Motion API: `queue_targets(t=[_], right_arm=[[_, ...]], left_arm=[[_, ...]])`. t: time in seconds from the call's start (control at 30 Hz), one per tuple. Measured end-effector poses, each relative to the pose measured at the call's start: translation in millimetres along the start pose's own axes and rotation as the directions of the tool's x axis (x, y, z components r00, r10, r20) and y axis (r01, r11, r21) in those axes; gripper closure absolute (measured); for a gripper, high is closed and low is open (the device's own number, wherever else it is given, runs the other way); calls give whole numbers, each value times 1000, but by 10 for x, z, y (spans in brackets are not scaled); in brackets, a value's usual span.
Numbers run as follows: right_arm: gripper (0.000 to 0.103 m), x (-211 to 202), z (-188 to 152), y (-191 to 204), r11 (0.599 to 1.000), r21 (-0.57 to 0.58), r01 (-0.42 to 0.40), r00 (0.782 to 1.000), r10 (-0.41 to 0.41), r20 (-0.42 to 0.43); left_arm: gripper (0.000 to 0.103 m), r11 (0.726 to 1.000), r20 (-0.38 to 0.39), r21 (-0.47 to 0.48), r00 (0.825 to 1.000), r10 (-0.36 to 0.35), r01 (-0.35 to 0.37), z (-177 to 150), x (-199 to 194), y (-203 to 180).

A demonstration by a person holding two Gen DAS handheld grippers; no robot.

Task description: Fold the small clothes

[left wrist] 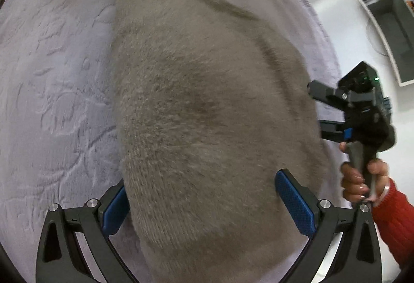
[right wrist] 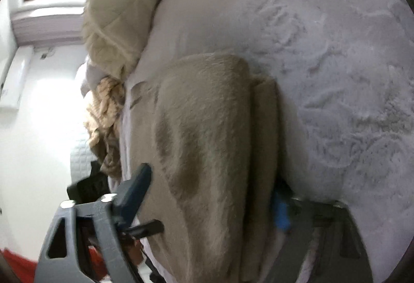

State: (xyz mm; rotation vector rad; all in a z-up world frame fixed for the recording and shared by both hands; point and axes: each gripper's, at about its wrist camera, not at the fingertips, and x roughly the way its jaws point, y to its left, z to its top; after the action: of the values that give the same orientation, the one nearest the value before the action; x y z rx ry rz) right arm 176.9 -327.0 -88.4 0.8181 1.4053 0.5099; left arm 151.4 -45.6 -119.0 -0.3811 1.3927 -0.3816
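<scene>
The fuzzy beige knitted garment (left wrist: 207,112) lies folded on the pale lilac plush blanket (left wrist: 51,76). Left gripper (left wrist: 204,208) — jaws spread wide, straddling the garment's 6 o'clock end. Right gripper (right wrist: 214,195) — jaws apart around the garment's edge at 3 o'clock, held by a red-sleeved hand (left wrist: 362,179).

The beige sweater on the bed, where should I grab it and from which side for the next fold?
Judging from both views, grip the beige sweater at its near hem, coming low from the near edge of the bed cover. The hem already lies between the spread fingers of the left gripper, while the right gripper straddles the layered side edge, so both are thin enough to pinch.
</scene>
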Motion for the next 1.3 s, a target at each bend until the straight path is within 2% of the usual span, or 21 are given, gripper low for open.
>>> queue_targets(t=[0.03, 0.07, 0.1, 0.17, 0.2, 0.3, 0.57, 0.67, 0.77, 0.9, 1.0, 1.03, 1.1, 1.13, 1.17, 1.2, 1.23, 1.27, 1.3], right_arm=[[67, 17, -9, -9, 999, 20, 32, 999, -32, -4], [68, -8, -20, -18, 999, 39, 26, 1000, -26, 2], [71, -75, -45, -20, 999, 44, 18, 1000, -19, 16], [72, -149, -103, 91, 999, 35, 1, 999, -2, 39], [73, -168, -113, 152, 999, 34, -20, 999, 19, 44], [73, -239, -189, 339, 997, 29, -66, 997, 65, 48], [73, -329, -537, 843, 990, 27, -139, 990, 139, 20], [73, -233, -788, 962, 987, 36, -160, 987, 160, -5], [73, -14, -1064, 1035, 986, 45, -158, 986, 160, -42], [73, 394, -1315, 1030, 987, 71, -144, 984, 151, -96], [73, 751, -1386, 1004, 995, 55, -79, 985, 86, -148], [73, 868, -1395, 991, 999, 41, -36, 986, 42, -161], [72, 925, -1371, 1016, 1000, 14, 22, 988, -20, -154], [65, 928, -1357, 1051, 997, -10, 73, 985, -73, -155], [62, 913, -1347, 1117, 988, -53, 146, 977, -153, -151], [55, 882, -1373, 1148, 975, -90, 202, 966, -213, -145], [45, 849, -1379, 1224, 948, -144, 283, 945, -301, -130], [45, 806, -1366, 1250, 927, -176, 332, 928, -354, -115], [45, 769, -1369, 1290, 909, -199, 366, 915, -391, -101]], left_arm=[[15, 1000, 4, -2, 1000, 7, -7, -6, 12, -20], [24, 1000, 18, 0, 1000, 14, -14, -19, -22, -32], [38, 1000, 34, 6, 999, 9, -9, -39, -68, -39], [54, 1000, 61, 27, 998, -8, 6, -87, -213, -40], [56, 999, 67, 31, 997, -25, 23, -93, -278, -25], [57, 996, 84, 36, 993, -78, 76, -112, -474, -32], [57, 990, 134, 17, 981, -140, 139, -468, -1132, 102], [57, 992, 139, 24, 982, -125, 123, -717, -1395, 212], [57, 996, 121, 25, 989, -84, 82, -938, -1499, 322], [57, 998, 85, -32, 996, -41, 44, -1286, -1517, 639], [57, 997, 63, -63, 997, 38, -34, -1485, -1374, 851], [57, 996, 52, -73, 997, 60, -56, -1491, -1282, 879], [54, 992, 54, -94, 995, 85, -80, -1582, -1229, 1000], [54, 991, 68, -109, 994, 81, -73, -1604, -1252, 1032], [54, 990, 73, -117, 994, 82, -73, -1637, -1275, 1022], [49, 989, 73, -121, 993, 90, -81, -1659, -1317, 1036], [45, 986, 76, -119, 989, 129, -119, -1664, -1355, 1011], [38, 981, 83, -114, 983, 167, -157, -1781, -1470, 1080], [36, 975, 93, -107, 974, 207, -196, -1782, -1512, 1044]])
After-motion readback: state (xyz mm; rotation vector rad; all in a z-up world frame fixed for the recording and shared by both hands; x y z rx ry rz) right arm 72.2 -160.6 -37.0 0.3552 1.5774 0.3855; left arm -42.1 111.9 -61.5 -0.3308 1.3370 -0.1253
